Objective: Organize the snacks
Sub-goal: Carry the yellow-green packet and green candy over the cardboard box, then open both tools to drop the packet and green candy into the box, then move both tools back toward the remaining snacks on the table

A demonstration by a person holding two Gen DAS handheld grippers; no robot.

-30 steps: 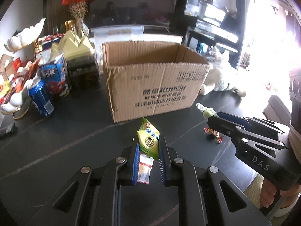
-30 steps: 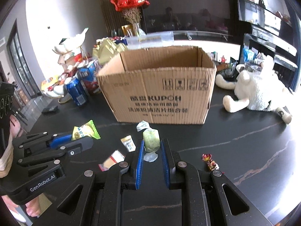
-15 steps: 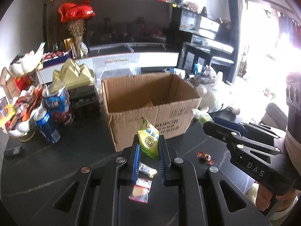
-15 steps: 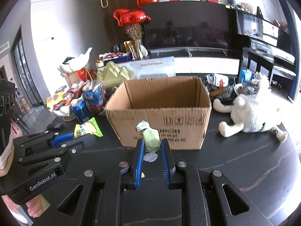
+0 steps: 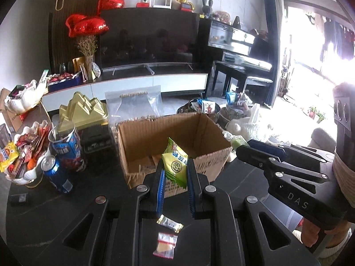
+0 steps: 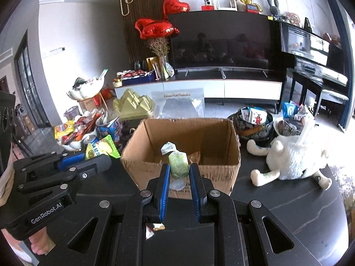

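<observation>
My left gripper (image 5: 175,168) is shut on a green snack packet (image 5: 175,164), held in the air just before the near wall of the open cardboard box (image 5: 142,133). My right gripper (image 6: 179,170) is shut on a pale green wrapped candy (image 6: 178,166), also raised in front of the box (image 6: 221,170). The left gripper and its packet (image 6: 99,148) show at the left of the right wrist view. The right gripper (image 5: 246,148) shows at the right of the left wrist view. Two small wrapped snacks (image 5: 169,222) (image 5: 165,246) lie on the dark table below the left gripper.
A blue can (image 5: 56,173), a snack tin (image 5: 65,148), a bowl of snacks (image 5: 26,155) and a gold box (image 5: 82,110) crowd the table left of the box. A white plush toy (image 6: 295,155) lies right of it. A TV stand (image 6: 221,86) stands behind.
Both grippers have risen with their snacks and now look down into the box from above. The loose snacks on the table have dropped lower in view.
</observation>
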